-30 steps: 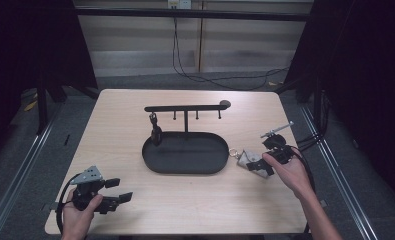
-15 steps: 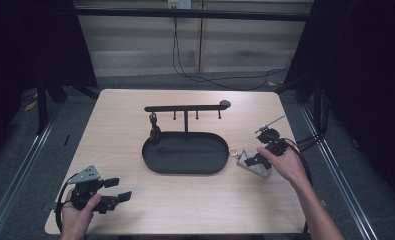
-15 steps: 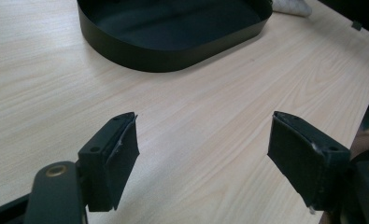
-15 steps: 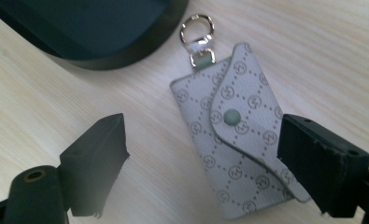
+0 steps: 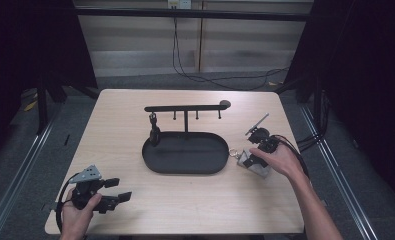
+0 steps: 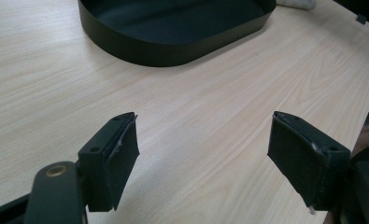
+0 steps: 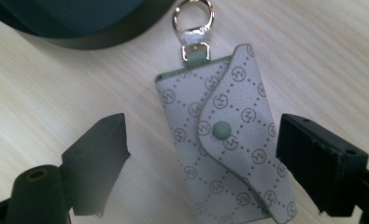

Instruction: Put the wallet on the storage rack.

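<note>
A small grey patterned pouch (image 7: 224, 144) with a snap button and a metal clasp (image 7: 194, 18) lies flat on the table, just right of the black oval tray (image 5: 185, 170). My right gripper (image 7: 203, 130) points down over the pouch (image 5: 253, 166). Its jaws have just been closing a little and stand open on either side, pads clear of the fabric. My right gripper (image 5: 249, 160) is held in a hand at the tray's right end. At the front left corner my left gripper (image 5: 121, 190) rests open over bare wood (image 6: 205, 126), nothing between its jaws.
Behind the tray a black rack (image 5: 185, 107) carries short hooks, and a dark item (image 5: 154, 132) hangs from its left one. The tray's wall (image 6: 163, 46) is ahead of the left gripper, and its rim (image 7: 79, 39) is beyond the pouch. Cables lie on the floor behind.
The right hand has shifted its gripper left and slightly down, so the jaws now straddle the pouch. The pouch and the left gripper have stayed put.
</note>
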`<state>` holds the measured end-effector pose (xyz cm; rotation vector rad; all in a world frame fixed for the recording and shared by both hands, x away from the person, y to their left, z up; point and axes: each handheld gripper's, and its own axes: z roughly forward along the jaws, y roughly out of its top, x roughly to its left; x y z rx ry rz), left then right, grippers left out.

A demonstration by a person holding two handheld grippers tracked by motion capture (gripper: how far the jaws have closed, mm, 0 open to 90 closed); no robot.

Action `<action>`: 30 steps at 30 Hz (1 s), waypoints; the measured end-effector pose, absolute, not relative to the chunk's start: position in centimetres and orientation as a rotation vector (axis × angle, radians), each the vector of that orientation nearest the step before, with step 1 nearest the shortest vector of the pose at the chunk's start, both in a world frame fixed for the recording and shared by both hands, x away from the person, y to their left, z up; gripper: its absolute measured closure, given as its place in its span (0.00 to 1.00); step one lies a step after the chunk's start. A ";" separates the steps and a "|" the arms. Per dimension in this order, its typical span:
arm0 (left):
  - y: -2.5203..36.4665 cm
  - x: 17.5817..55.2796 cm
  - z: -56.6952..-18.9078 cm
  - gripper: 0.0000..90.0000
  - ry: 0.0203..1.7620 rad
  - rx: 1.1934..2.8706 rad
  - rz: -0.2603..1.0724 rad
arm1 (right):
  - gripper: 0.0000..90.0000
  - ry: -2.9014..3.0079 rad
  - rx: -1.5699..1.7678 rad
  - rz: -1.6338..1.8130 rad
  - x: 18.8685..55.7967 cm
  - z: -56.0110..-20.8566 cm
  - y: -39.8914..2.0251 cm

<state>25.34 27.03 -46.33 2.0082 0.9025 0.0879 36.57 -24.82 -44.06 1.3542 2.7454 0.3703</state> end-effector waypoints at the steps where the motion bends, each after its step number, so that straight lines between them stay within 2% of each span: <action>1: 27.0 25.3 -46.3 0.27 0.899 2.006 0.085 | 0.18 2.742 1.376 0.357 36.7 -44.3 -24.8; 6: 26.8 24.9 -45.8 0.27 0.886 1.991 0.104 | 0.19 2.745 1.419 0.330 37.5 -45.1 -25.4; 8: 26.8 24.9 -45.9 0.27 0.888 1.992 0.102 | 0.22 2.758 1.420 0.317 37.6 -45.4 -25.5; 21: 26.7 24.9 -45.9 0.27 0.888 2.008 0.079 | 0.20 2.784 1.396 0.252 38.3 -46.8 -24.7; 30: 26.7 24.9 -45.8 0.27 0.885 2.014 0.073 | 0.22 2.806 1.391 0.226 38.5 -47.4 -24.7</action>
